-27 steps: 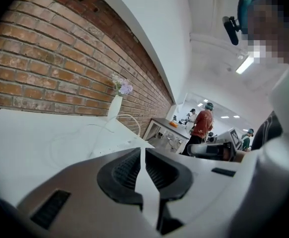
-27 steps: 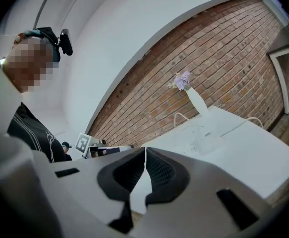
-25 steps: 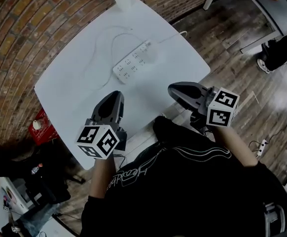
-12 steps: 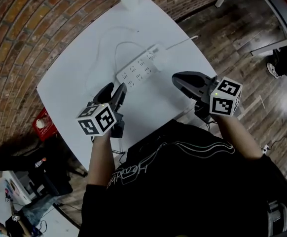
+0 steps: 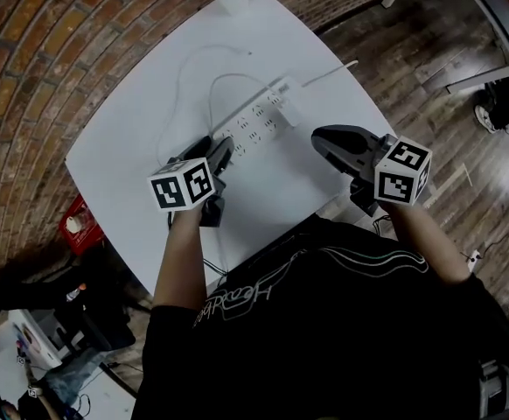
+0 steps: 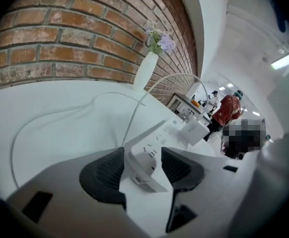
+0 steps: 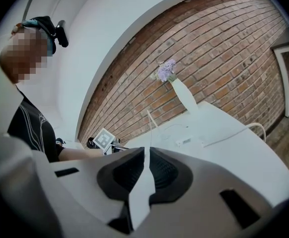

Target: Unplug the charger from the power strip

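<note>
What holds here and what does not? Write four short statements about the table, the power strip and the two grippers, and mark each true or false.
1. The near end of the power strip lies between the jaws of the left gripper. True; those jaws are opening.
2. The right gripper holds the charger. False: its jaws are shut on nothing, and the charger sits plugged in at the strip's far end.
3. A white vase with flowers stands at the table's far side, by the brick wall. True.
4. The table is black. False: the table is white.
</note>
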Demonstrator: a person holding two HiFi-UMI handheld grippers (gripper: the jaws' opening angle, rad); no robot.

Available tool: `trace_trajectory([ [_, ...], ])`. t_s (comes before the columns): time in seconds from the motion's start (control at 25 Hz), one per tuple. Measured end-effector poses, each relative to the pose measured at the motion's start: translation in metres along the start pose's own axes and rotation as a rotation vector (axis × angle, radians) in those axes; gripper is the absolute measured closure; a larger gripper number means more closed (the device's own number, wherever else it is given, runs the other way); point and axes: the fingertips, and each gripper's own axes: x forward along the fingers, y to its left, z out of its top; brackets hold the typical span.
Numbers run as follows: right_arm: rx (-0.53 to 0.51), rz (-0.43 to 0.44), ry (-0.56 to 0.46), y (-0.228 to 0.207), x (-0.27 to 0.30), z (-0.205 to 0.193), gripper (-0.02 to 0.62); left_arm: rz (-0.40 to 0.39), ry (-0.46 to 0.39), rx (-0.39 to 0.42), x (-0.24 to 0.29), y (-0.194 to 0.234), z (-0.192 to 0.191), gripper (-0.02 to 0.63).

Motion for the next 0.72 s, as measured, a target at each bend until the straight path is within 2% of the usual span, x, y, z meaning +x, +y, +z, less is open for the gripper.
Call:
trace_trajectory([
  [0.12, -0.007, -0.014, 0.01, -0.005, 0.002, -0.005, 0.595, -0.021, 0.04, -0.011, 0.007, 0.003, -0.005, 0.391],
  [0.4, -0.09, -0.056, 0.036, -0.013, 0.011, -0.014, 0.592, -0.081, 0.059, -0.09, 0.012, 0.004, -0.009, 0.393],
  [0.44, -0.112, -0.067, 0.048, -0.014, 0.013, -0.015, 0.574, -0.082, 0.059, -0.092, 0.012, 0.004, -0.009, 0.394],
  [0.52, -0.147, -0.098, 0.062, -0.017, 0.016, -0.015, 0.485, -0.081, 0.059, -0.082, 0.012, 0.003, -0.01, 0.393],
  [0.72, -0.234, -0.148, 0.051, -0.024, 0.033, -0.009, 0.414, -0.088, 0.046, -0.091, 0.012, 0.003, -0.009, 0.393],
])
